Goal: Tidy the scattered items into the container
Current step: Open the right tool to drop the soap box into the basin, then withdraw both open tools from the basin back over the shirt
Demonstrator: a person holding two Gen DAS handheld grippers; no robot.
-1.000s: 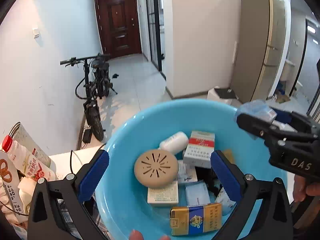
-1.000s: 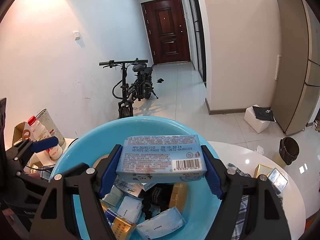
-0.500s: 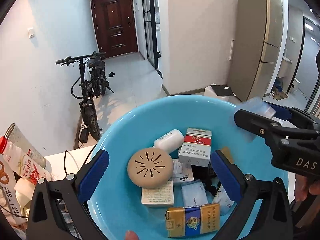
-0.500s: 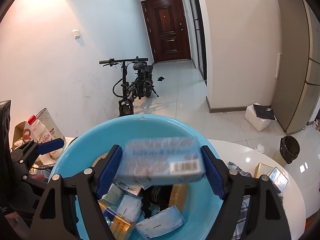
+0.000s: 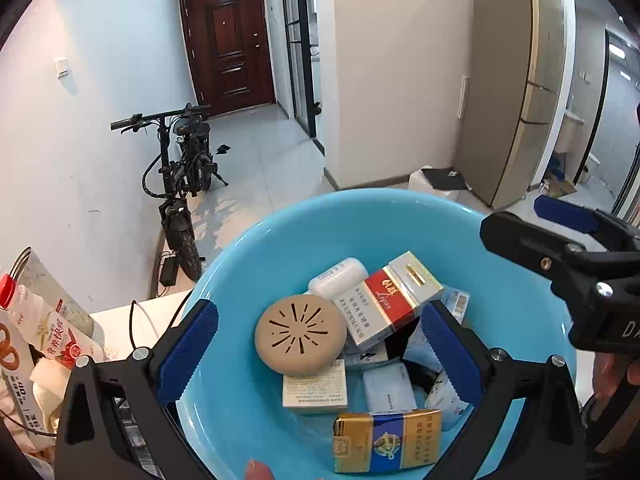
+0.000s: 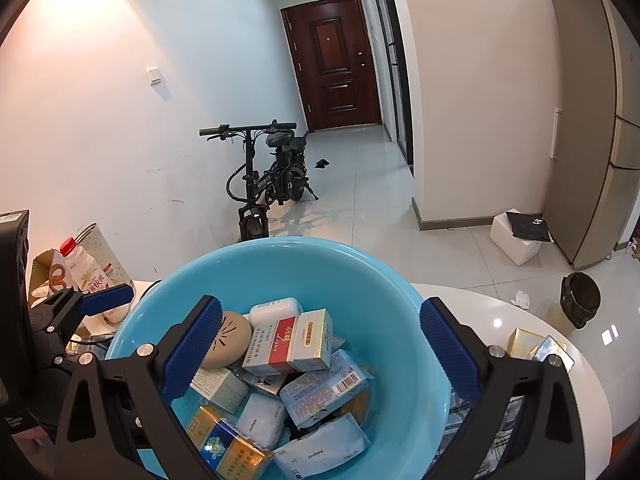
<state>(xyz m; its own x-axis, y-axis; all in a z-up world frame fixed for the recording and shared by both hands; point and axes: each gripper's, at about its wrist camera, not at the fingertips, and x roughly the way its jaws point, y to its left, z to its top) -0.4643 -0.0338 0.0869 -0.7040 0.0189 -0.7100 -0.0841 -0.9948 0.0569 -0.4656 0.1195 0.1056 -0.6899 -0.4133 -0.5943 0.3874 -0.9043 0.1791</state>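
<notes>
Your right gripper hangs over the blue basin, jaws opening with nothing between them; your left gripper has jaws spread.

The right gripper points down, and its jaws are opening with nothing held between them. The left gripper points down too, wide apart and empty.

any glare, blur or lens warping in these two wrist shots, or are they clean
Left wrist view: sharp, no motion blur; fisheye bends the tall beige cabinet and darkens the corners. Right wrist view: equally sharp, with a ceiling light glowing warm on the white wall and bright spots of glare on the glossy white table beside the round light-blue plastic basin.
</notes>
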